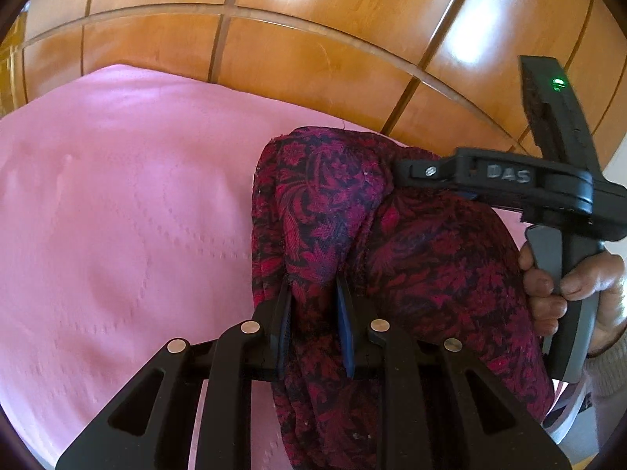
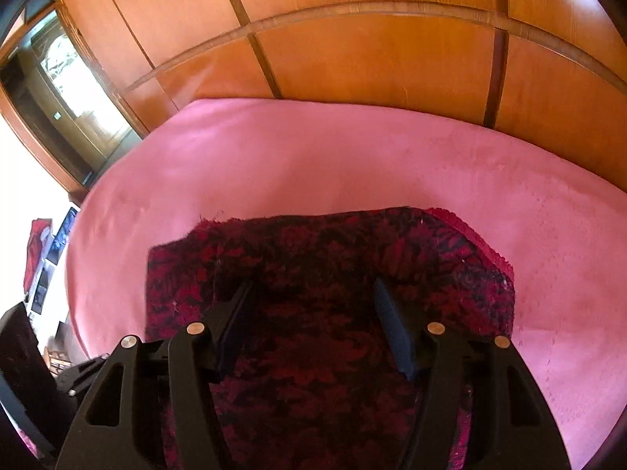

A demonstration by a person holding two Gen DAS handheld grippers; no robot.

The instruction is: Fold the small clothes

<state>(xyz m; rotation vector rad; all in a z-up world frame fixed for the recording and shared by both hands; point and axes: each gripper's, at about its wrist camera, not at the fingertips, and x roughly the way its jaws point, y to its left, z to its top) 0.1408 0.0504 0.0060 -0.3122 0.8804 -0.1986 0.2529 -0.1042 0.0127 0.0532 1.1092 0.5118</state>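
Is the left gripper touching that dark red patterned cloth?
Touching. In the left wrist view, the left gripper has a fold of the dark red patterned cloth pinched between its fingers, above the pink bedspread.

Each view looks forward along its own gripper's fingers, down at a slant and from close by. The left wrist view faces the red patterned cloth (image 1: pixel 392 243) on the pink cover (image 1: pixel 117 215), with the right gripper (image 1: pixel 407 174) entering from its right. The right wrist view faces the same cloth (image 2: pixel 313 282), cover (image 2: pixel 313 156) and wooden panelling (image 2: pixel 372 58) behind
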